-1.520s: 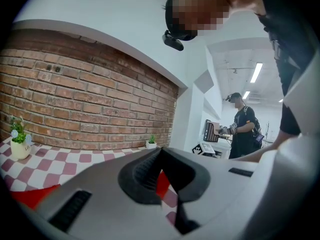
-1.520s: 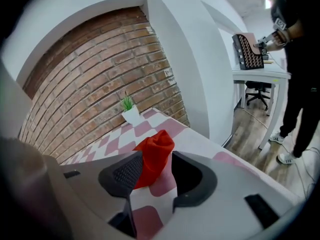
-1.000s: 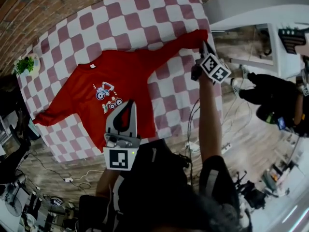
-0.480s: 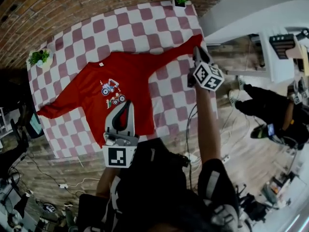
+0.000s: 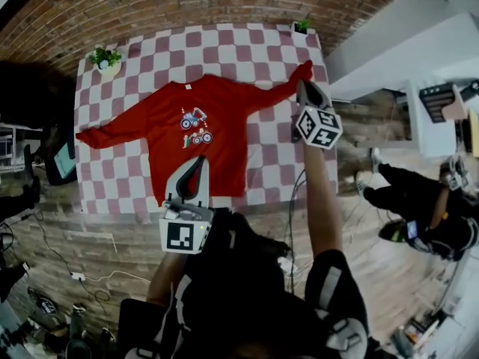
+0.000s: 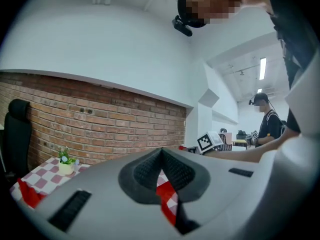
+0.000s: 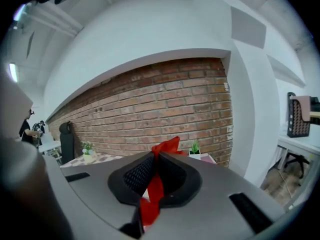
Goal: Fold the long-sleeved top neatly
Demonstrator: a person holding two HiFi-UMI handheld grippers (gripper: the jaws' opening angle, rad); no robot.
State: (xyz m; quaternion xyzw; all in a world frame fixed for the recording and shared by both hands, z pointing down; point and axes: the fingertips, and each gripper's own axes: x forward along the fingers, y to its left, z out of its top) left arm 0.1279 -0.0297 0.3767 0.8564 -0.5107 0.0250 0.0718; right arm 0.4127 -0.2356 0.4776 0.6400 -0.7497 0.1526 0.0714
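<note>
A red long-sleeved top (image 5: 191, 144) with a small print lies face up, spread on the pink-and-white checked table (image 5: 247, 47). Its right sleeve runs up to my right gripper (image 5: 301, 87), which is shut on the cuff (image 5: 305, 69). In the right gripper view the red cuff (image 7: 167, 146) sticks out past that gripper's (image 7: 154, 156) closed pads. My left gripper (image 5: 199, 159) hovers over the top's lower hem. It (image 6: 161, 151) is shut with no cloth past its tips; red cloth (image 6: 164, 196) and checks show through the slit behind the pads. The left sleeve (image 5: 105, 133) lies flat.
A potted plant (image 5: 105, 57) stands at the table's far left corner and another plant (image 5: 301, 26) at the far right. A brick wall (image 5: 224, 6) runs behind the table. A black chair (image 5: 56, 155) is at the left; a seated person (image 5: 419, 193) and white desk (image 5: 426, 111) at the right.
The view has pulled back, so the table and top look smaller. Both grippers have risen. The right gripper has rolled and keeps the cuff. The left gripper stays shut over the hem.
</note>
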